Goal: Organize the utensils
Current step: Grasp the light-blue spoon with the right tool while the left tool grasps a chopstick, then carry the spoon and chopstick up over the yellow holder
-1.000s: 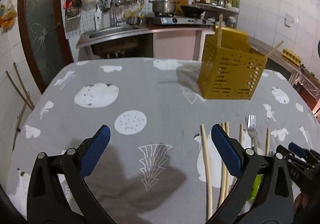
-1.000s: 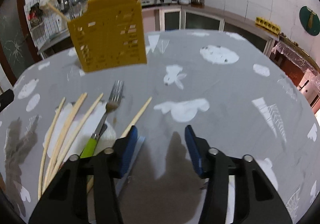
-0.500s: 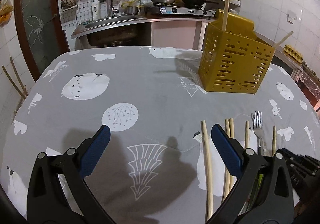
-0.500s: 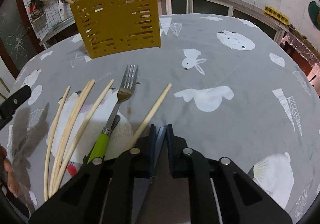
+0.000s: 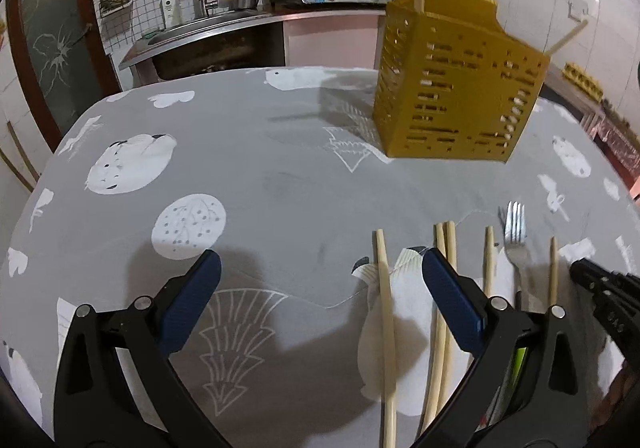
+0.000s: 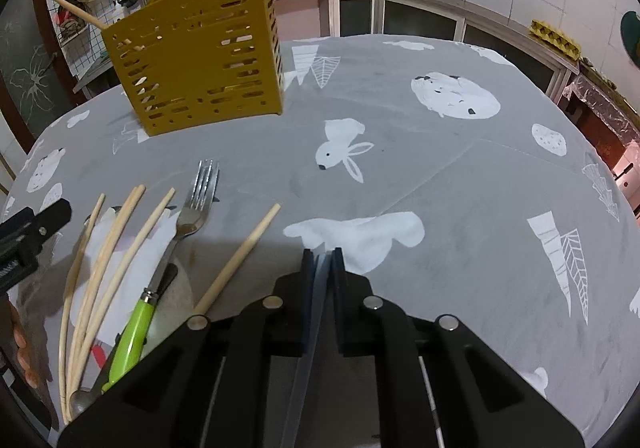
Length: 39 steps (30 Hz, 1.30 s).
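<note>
Left wrist view: left gripper (image 5: 316, 288) wide open, now lower over the bamboo chopsticks (image 5: 386, 312), nothing held; yellow utensil holder (image 5: 452, 88) upright beyond

Right wrist view: right gripper (image 6: 322, 260) just clamped shut on a thin bluish-grey blade (image 6: 312, 312), likely a knife; fork (image 6: 200, 196) and loose chopstick (image 6: 248, 244) on the grey tablecloth (image 6: 460, 176); probably ready to carry to the holder
</note>
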Available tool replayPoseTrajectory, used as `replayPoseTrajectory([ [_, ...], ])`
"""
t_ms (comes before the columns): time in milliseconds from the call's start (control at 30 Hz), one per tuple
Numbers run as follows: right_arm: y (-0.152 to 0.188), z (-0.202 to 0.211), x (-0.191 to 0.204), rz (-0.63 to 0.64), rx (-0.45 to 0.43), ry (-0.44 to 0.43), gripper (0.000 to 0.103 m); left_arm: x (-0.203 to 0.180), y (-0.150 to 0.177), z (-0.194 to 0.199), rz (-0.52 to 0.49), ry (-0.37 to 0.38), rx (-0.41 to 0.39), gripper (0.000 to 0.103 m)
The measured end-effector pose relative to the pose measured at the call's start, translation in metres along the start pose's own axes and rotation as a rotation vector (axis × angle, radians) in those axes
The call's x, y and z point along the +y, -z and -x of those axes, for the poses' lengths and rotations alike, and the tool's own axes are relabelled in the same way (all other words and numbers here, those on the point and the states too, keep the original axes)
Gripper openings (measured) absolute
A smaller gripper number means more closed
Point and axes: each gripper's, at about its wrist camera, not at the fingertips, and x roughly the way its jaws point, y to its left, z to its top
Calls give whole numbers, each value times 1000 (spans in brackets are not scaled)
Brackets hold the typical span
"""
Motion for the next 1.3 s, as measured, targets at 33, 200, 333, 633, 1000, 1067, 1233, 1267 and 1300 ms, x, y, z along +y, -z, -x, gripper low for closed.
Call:
replayPoseTrajectory([
  [33,0,0,0,1,-2,-2,9,-3,0,-3,-16,-13,5,93],
  [200,-1,-3,-3,-3,-3,-13,9,-10,-3,-19,-34,-10,68,77],
  [333,-2,-4,-2,1,-4,-17,9,-14,-3,-29,-27,23,111,62],
  [633,-8,-8,-1,-12,-10,-38,9,-27,-5,-27,-55,42,117,16],
  [1000,-14,18,-3,-17,-77,-76,8,-16,-11,-11,-23,67,60,4],
  [1067,-15,26,-3,-19,-98,-84,8,-13,-13,-2,-20,69,28,4],
  [1233,-18,44,-4,-20,-150,-104,8,-9,-15,36,-34,38,-98,4],
  [1267,-18,49,-4,-20,-167,-107,8,-8,-16,44,-37,31,-125,4],
  [1300,-18,52,-5,-21,-178,-110,8,-7,-16,51,-38,26,-144,4],
])
